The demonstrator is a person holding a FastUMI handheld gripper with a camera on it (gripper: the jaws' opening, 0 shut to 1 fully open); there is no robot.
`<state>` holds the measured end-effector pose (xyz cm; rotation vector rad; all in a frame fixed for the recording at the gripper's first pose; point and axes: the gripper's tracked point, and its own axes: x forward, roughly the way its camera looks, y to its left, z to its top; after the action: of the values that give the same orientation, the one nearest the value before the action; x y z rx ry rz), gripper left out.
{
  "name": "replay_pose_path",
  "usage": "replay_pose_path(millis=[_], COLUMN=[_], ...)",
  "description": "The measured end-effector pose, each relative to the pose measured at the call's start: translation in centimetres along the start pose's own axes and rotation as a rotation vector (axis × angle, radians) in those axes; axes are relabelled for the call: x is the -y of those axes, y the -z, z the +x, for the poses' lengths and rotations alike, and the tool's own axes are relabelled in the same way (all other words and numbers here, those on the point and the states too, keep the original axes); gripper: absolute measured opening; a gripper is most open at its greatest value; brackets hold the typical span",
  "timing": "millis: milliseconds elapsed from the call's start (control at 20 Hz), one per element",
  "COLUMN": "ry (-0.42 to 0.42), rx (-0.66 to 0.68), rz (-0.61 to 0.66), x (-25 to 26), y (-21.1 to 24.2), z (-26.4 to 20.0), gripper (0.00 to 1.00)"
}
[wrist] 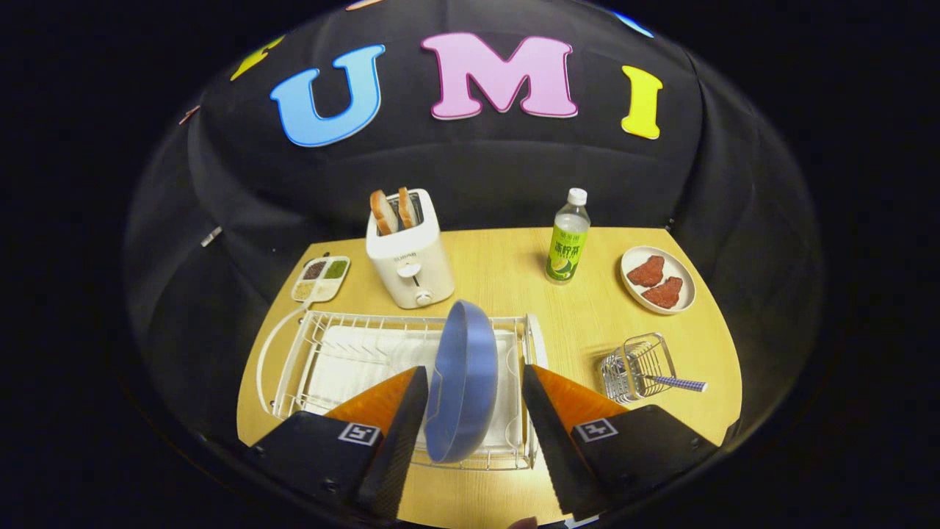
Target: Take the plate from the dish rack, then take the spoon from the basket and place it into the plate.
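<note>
- Straddling the round blue plate [463, 382], your gripper [470, 389] had its two black-padded, orange-backed fingers spread wide, one on each side of the plate.
- Plate stood on edge in the white wire dish rack [308, 345], tilted a little, rim pointing toward you. The left finger [402, 433] looked touching or just beside the plate's left edge; the right finger [547, 433] was clearly apart from it. Not a grip yet.
- My read: you were at the first step, closing on the plate. Spoon work hadn't started.
- To do it well: centre the plate between the pads before squeezing, so both close evenly and the plate doesn't get shoved sideways against the rack wires.
- Grip on the rim near the top rather than low, then lift straight up out of the slot before swinging away. A glossy plate held on edge could pivot in the pads, so close firmly.
- Spoon with the blue checked handle [672, 382] was lying in the small silver wire basket [639, 364], right of the rack, handle sticking out to the right.
- Bare wooden tabletop [514, 272] between rack and basket looked like a fair spot to set the plate down, clear of the green-labelled drink bottle [568, 239] and white toaster holding two bread slices [407, 253].
</note>
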<state>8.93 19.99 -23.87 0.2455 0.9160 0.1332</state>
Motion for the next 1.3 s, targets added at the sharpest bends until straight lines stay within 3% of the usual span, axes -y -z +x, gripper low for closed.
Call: replay_pose_path(millis=[150, 250, 350, 800, 1100, 1300], ry=[0.075, 0.131, 0.176, 0.251, 0.182, 0.078], rx=[-0.065, -0.069, -0.062, 0.006, 0.024, 0.006], rz=[0.009, 0.006, 0.007, -0.151, 0.015, 0.160], x=[0.4, 1.0, 1.5, 0.9, 2.4, 3.0], y=[2.1, 2.5, 2.2, -1.2, -1.6, -0.6], z=[2.9, 3.9, 4.0, 2.6, -0.3, -2.9], gripper=[0.65, 0.41, 0.33, 0.28, 0.28, 0.27])
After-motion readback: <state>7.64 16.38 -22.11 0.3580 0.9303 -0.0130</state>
